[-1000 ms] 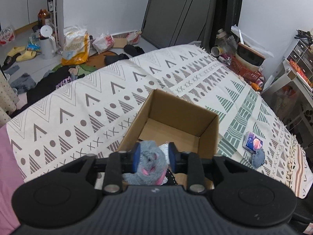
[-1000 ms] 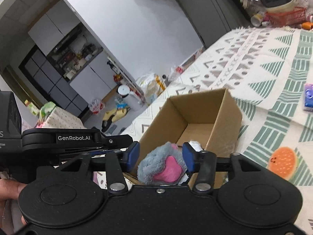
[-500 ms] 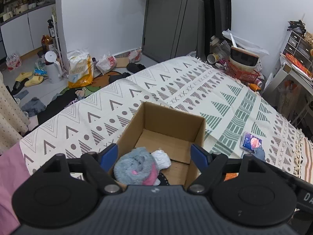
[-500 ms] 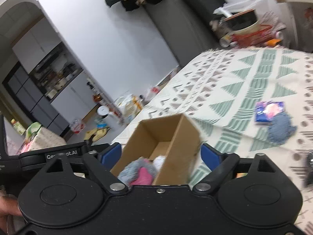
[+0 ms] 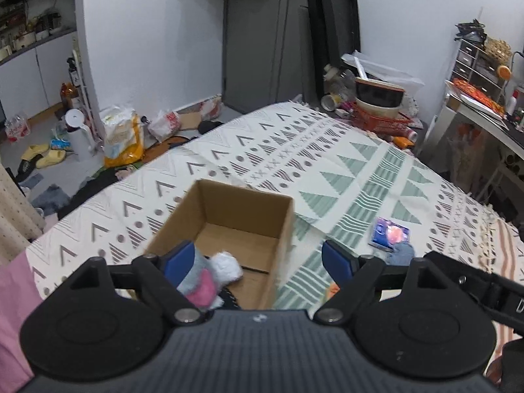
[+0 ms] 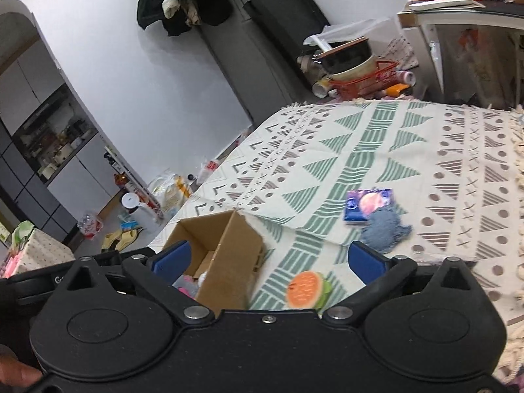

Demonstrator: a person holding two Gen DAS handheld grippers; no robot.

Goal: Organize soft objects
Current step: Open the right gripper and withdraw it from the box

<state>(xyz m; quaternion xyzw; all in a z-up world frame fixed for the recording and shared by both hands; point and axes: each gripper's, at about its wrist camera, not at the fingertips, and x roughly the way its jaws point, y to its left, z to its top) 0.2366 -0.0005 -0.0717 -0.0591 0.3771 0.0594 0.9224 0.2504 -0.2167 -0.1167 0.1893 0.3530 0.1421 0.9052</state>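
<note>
An open cardboard box (image 5: 249, 226) stands on the patterned bedspread (image 5: 327, 170); it also shows in the right wrist view (image 6: 226, 258). A grey, pink and white plush toy (image 5: 209, 281) lies inside at its near end. My left gripper (image 5: 258, 263) is open and empty above the box's near edge. My right gripper (image 6: 268, 258) is open and empty, to the right of the box. An orange-slice plush (image 6: 306, 290) lies just right of the box. A blue-grey soft toy (image 6: 384, 229) and a purple tissue pack (image 6: 368, 204) lie farther right.
A red basket with stacked bowls (image 5: 380, 101) stands beyond the bed's far end. A white desk (image 5: 481, 121) is at the right. Bags, slippers and clothes litter the floor (image 5: 82, 150) at the left. A pink cloth (image 5: 13, 294) lies at the near left.
Both grippers opened and let go of the grey plush, which now lies in the box. Both pulled back and up; the right one swung right toward the toys on the bedspread.
</note>
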